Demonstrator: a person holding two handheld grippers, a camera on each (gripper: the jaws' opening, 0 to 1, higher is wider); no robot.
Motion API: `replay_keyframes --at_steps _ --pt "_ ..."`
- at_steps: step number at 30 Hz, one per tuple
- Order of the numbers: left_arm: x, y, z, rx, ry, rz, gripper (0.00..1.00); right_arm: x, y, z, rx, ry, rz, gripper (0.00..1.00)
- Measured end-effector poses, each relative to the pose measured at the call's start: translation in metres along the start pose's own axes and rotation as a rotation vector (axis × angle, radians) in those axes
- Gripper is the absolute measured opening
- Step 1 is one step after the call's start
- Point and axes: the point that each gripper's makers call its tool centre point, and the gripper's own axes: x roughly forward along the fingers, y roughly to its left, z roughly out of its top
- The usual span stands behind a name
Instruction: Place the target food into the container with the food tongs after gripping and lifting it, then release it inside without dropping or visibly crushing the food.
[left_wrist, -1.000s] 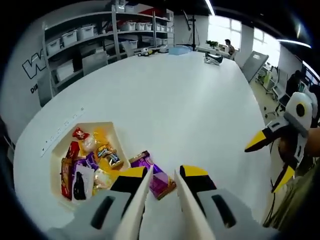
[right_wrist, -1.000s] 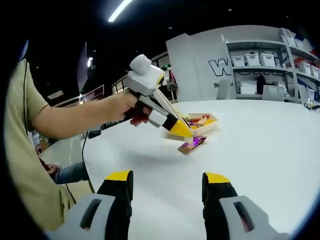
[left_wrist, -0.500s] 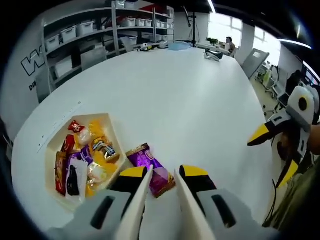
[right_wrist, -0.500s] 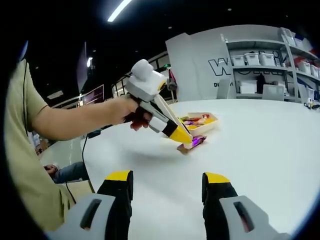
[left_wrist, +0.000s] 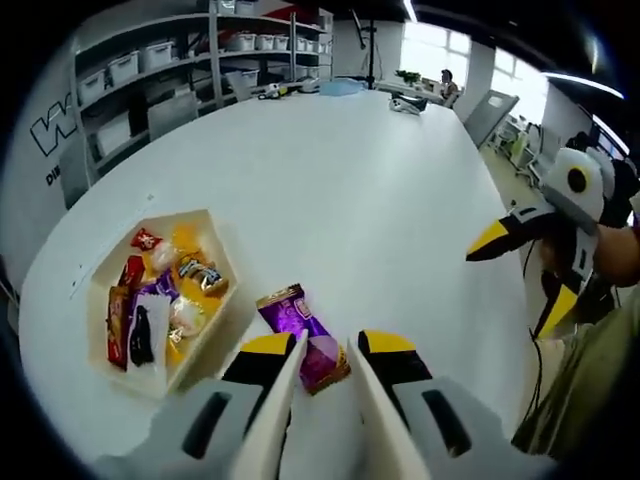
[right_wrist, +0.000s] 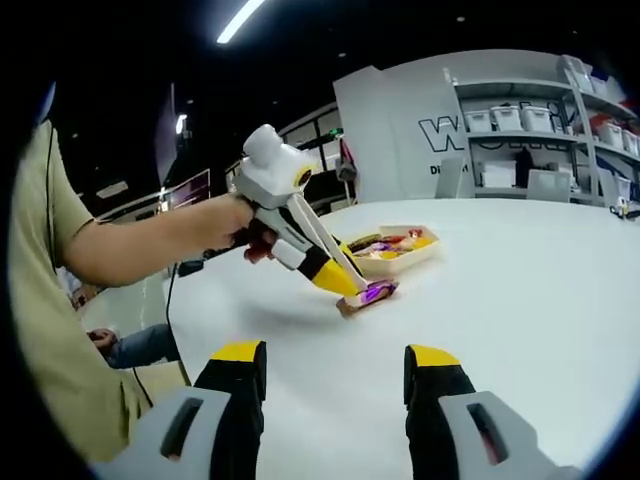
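Big open workshop space with metal shelving full of storage bins along the far-left wall, and a huge white table taking up most of the left gripper view. On the near-left part of the table sits a cream tray already loaded with snack packets. Just right of it lies the purple snack packet, flat on the table, outside the tray.

The left gripper, which carries the pale tongs, sits right over the near end of that packet. The tong blades are nearly together with the packet's end between the tips, but I can't tell if they're actually pinching it. In the right gripper view you can see the tong tips down at the packet, with the tray just behind it.

Compared with a second ago, the tray and packet sit a bit farther out in the left gripper view, and the tongs have tipped lower onto the packet.

The right gripper hovers off to the right, jaws wide apart, holding nothing.
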Motion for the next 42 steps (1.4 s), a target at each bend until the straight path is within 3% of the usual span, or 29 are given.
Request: replay_keyframes --at_steps 16,26,30,35,42 --pt "-0.032 0.002 -0.035 0.029 0.043 -0.025 0.23 0.008 0.006 0.004 -0.014 0.007 0.018 0.53" --pt "-0.045 0.011 -0.048 0.02 0.051 -0.02 0.24 0.011 0.009 0.004 -0.02 0.014 0.026 0.53" --pt "-0.048 0.017 -0.05 -0.016 0.037 0.008 0.25 0.011 0.008 0.004 -0.02 0.016 0.024 0.53" --pt "-0.055 0.026 -0.042 -0.093 -0.04 0.063 0.25 0.012 0.009 0.001 -0.018 0.021 0.025 0.53" --pt "-0.054 0.03 -0.035 -0.169 -0.09 0.121 0.25 0.013 0.01 0.0 -0.016 0.023 0.028 0.53"
